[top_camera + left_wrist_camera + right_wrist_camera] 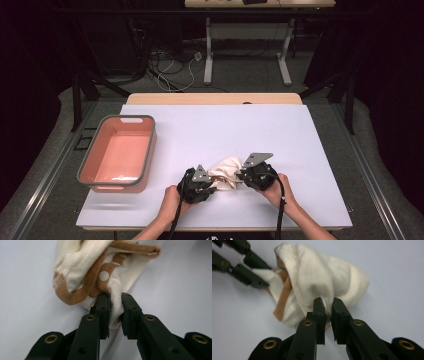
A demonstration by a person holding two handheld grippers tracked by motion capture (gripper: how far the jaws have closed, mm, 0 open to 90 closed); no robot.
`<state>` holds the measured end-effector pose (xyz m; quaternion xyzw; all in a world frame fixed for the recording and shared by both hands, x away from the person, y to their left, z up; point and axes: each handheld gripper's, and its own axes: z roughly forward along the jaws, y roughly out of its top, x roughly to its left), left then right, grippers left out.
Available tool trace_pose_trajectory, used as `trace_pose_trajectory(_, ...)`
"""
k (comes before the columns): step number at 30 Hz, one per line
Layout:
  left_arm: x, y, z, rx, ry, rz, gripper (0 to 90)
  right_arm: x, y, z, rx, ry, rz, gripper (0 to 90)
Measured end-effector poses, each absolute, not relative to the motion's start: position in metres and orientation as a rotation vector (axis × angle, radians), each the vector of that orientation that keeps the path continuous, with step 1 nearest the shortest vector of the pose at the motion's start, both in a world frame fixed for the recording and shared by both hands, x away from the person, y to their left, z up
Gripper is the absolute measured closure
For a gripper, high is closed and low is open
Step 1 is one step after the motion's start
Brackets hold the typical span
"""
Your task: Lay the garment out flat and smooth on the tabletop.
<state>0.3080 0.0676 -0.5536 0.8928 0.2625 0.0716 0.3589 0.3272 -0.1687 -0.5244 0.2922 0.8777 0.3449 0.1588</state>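
A crumpled cream cloth garment (226,172) with tan trim and white snaps lies bunched on the white table near its front edge. My left gripper (212,184) is at its left side, jaws shut on a fold of the cloth (115,307) beside the tan trim. My right gripper (240,176) is at its right side, jaws pinched on another fold of the garment (328,303). In the right gripper view the left gripper's fingers (249,281) hold the far edge at upper left.
A salmon-pink bin (120,152) with a grey rim stands at the left of the table (225,130). The person's hands come in from the bottom edge. Desk legs and cables lie on the floor beyond the table.
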Motion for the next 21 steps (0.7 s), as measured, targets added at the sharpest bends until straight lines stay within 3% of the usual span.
trace_pose_trajectory(8,0.306,0.066,-0.549,2.331,0.647,0.19,68.4,0.339,-0.145,-0.523,0.8,2.47,1.04,80.6)
trace_pose_trajectory(9,0.306,0.068,-0.546,2.334,0.644,0.199,61.5,0.339,-0.144,-0.527,0.799,2.49,1.023,76.3)
trace_pose_trajectory(11,0.305,0.073,-0.54,2.324,0.642,0.215,60.3,0.339,-0.144,-0.527,0.8,2.492,1.025,75.0)
trace_pose_trajectory(12,0.305,0.076,-0.536,2.323,0.645,0.227,54.1,0.338,-0.148,-0.526,0.813,2.497,1.034,68.4)
trace_pose_trajectory(21,0.316,0.089,-0.522,2.248,0.726,0.341,47.5,0.331,-0.172,-0.522,0.851,2.511,1.046,47.7)
